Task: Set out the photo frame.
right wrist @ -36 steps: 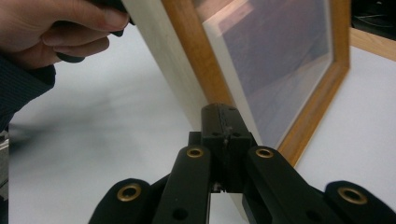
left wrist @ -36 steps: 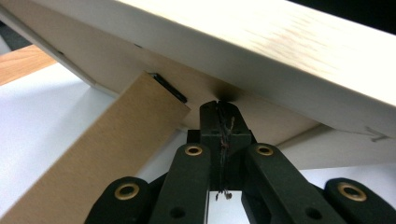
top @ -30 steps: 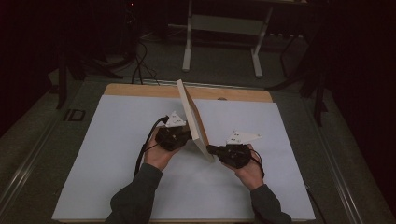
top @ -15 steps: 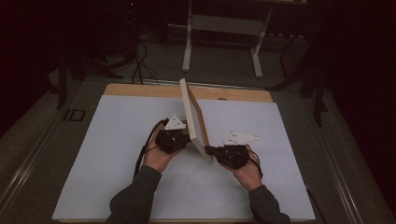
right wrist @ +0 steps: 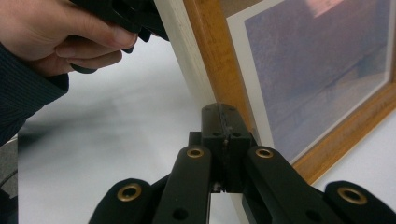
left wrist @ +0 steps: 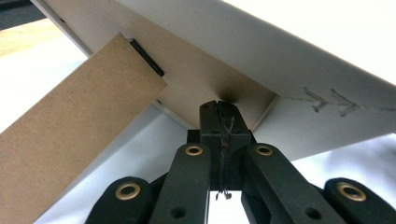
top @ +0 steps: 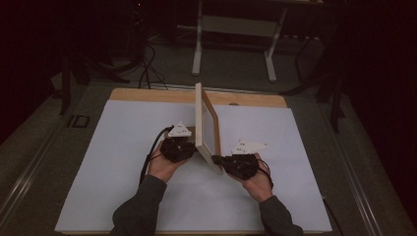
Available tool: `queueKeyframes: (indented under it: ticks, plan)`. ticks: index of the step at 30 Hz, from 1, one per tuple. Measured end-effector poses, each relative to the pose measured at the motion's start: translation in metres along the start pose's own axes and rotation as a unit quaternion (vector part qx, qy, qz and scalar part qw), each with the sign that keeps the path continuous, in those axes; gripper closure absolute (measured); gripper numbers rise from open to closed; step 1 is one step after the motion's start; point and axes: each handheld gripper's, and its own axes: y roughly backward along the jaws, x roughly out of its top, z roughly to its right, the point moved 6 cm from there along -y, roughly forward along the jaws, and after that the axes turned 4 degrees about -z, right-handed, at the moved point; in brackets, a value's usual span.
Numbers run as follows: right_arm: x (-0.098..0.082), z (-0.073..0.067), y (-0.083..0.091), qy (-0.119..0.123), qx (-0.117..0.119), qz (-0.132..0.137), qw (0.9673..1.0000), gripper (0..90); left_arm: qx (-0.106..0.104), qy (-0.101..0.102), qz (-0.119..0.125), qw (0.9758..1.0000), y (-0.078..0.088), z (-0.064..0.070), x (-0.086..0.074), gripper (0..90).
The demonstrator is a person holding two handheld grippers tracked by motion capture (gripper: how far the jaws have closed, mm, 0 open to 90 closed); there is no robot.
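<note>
Upright on its edge, a picture frame (top: 206,127) runs lengthwise away from the person, on a white table (top: 118,162) in a dark room; both the left gripper (top: 181,147) and the right gripper (top: 231,162) beside it have jaws pressed together.

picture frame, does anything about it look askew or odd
Yes: the picture frame stands on edge on the white table cover, leaning rather than upright. Its brown cardboard stand hangs swung out from the back. The left claw and right claw, both shut, press on it from opposite sides.
</note>
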Motion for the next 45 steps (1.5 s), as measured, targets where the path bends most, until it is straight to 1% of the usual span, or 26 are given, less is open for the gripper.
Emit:
queueKeyframes:
  ticks: [7, 13, 15, 17, 18, 20, 23, 25, 29, 33, 36, 38, 40, 42, 45]
  plan:
    - [0.001, -0.004, -0.001, 0.006, 0.003, -0.003, 1.0, 90.0, -0.014, 0.003, 0.002, 0.9999, 0.002, -0.001, -0.001, 90.0]
    - [0.003, -0.013, -0.005, 0.018, 0.016, -0.004, 0.9997, 90.0, -0.028, 0.006, 0.004, 0.9996, 0.002, -0.001, -0.003, 90.0]
    - [0.004, -0.014, -0.006, 0.021, 0.006, -0.001, 0.9998, 90.0, -0.039, 0.007, 0.006, 0.9992, 0.001, 0.0, -0.003, 90.0]
    - [0.005, -0.013, -0.007, 0.016, 0.0, -0.001, 0.9999, 90.0, -0.046, 0.003, 0.007, 0.9989, 0.001, 0.003, -0.003, 90.0]
    - [0.005, -0.013, -0.008, 0.015, -0.001, -0.002, 0.9999, 90.0, -0.044, 0.001, 0.005, 0.999, 0.0, 0.003, -0.003, 90.0]
    - [0.004, -0.014, -0.008, 0.011, 0.004, -0.001, 0.9999, 90.0, -0.046, 0.002, 0.004, 0.9989, 0.0, 0.003, -0.003, 90.0]
    - [0.005, -0.016, -0.01, 0.015, -0.002, -0.003, 0.9999, 90.0, -0.044, 0.001, 0.0, 0.999, 0.0, 0.002, -0.004, 90.0]
    - [0.005, -0.018, -0.011, 0.015, 0.001, -0.003, 0.9999, 90.0, -0.044, 0.001, -0.002, 0.999, 0.0, 0.002, -0.004, 90.0]
    - [0.006, -0.022, -0.012, 0.02, 0.005, -0.004, 0.9998, 90.0, -0.055, 0.002, 0.001, 0.9985, 0.0, 0.001, -0.006, 90.0]
    - [0.006, -0.023, -0.014, 0.018, 0.007, -0.002, 0.9998, 90.0, -0.067, 0.008, 0.005, 0.9977, 0.001, -0.001, -0.008, 90.0]
    - [0.006, -0.023, -0.014, 0.02, 0.005, -0.002, 0.9998, 90.0, -0.071, 0.009, 0.008, 0.9974, 0.0, -0.002, -0.008, 90.0]
    - [0.006, -0.023, -0.014, 0.025, 0.005, -0.003, 0.9997, 89.8, -0.067, 0.011, 0.01, 0.9976, 0.001, -0.002, -0.008, 90.0]
    - [0.005, -0.023, -0.014, 0.032, -0.002, -0.008, 0.9994, 88.1, -0.061, 0.015, 0.014, 0.9979, 0.002, -0.002, -0.008, 89.8]
    - [0.004, -0.023, -0.014, 0.036, -0.005, -0.011, 0.9993, 85.3, -0.047, 0.018, 0.016, 0.9986, 0.004, -0.004, -0.008, 87.6]
    - [0.004, -0.021, -0.012, 0.038, -0.005, -0.01, 0.9992, 84.4, -0.025, 0.023, 0.02, 0.9992, 0.01, -0.008, -0.009, 84.0]
